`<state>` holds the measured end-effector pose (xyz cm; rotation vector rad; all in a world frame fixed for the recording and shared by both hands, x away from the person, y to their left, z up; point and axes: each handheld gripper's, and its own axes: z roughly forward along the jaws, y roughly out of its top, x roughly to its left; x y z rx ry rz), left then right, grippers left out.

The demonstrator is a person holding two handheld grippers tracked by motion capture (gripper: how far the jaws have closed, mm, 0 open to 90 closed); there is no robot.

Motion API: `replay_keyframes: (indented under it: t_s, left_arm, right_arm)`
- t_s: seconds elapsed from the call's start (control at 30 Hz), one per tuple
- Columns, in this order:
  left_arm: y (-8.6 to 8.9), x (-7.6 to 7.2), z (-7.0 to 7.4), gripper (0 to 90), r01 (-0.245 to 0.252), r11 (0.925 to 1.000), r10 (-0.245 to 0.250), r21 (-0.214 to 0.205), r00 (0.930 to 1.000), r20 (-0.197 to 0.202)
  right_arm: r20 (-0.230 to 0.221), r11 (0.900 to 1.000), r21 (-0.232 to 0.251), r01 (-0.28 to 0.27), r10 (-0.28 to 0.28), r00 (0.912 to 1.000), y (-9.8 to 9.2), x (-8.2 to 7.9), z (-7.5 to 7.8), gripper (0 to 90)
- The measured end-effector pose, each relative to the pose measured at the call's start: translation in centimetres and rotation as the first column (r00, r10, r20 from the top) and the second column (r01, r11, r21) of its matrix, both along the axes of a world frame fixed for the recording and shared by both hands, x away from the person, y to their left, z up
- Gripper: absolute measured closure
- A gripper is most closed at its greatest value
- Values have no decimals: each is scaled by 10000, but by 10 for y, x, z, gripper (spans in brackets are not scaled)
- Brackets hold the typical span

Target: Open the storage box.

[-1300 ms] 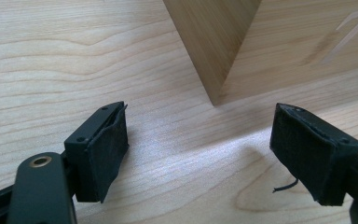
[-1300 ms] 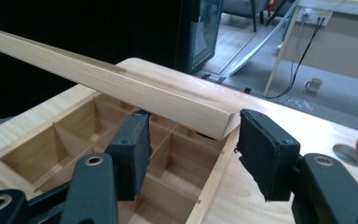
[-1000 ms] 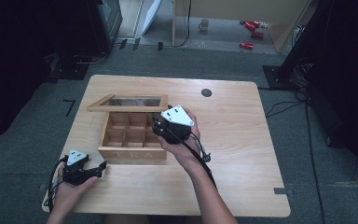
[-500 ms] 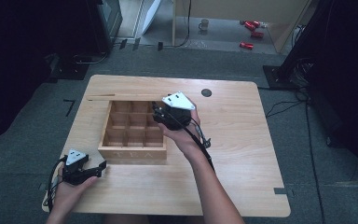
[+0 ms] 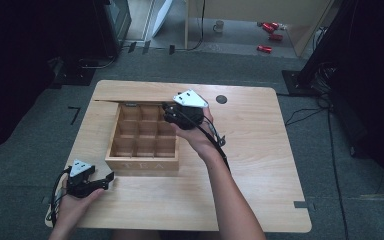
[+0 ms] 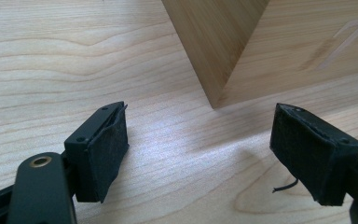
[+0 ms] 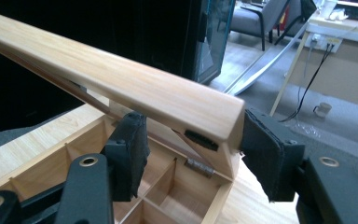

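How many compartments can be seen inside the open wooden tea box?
9 in the tea box: three rows of three, near, middle and far. The right gripper partly covers the far right one; all appear empty.

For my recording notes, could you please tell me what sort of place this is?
Probably an office or lab workspace: a wooden table stands on grey carpet, cables trail across the floor, and an office chair is behind.

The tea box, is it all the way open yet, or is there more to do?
Nearly. The tea box shows its empty compartments, and its lid stands raised at the back. The right gripper grips the lid's corner. The left gripper rests open beside the box. Left to do: let go of the lid.
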<state>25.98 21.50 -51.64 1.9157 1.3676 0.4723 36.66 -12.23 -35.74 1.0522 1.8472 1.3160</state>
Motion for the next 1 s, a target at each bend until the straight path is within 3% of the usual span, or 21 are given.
replay_keyframes:
  t_s: [0.2,0.43,0.6,0.77,1.0]
  left_arm:
    - [0,0,0,198,2,10000,-3,-46,10000,-18]
    - [0,0,0,198,10,10000,-10,-12,10000,-12]
    - [-1,0,0,198,30,9999,-30,131,10000,-1]
    - [-1,0,0,198,50,9998,-50,207,10000,10]
    - [1,1,0,198,16,10000,-16,-21,10000,-9]
  right_arm:
    - [60,9986,118,-521,521,9986,-3,18,-2,421]
    - [93,9976,-174,-670,671,9977,-3,35,-7,431]
    - [148,9968,-122,-796,798,9967,-5,41,-7,446]
    - [11,9936,56,-1126,1126,9936,-11,48,-9,470]
    - [-223,9890,-296,-1450,1444,9893,-14,58,-18,506]
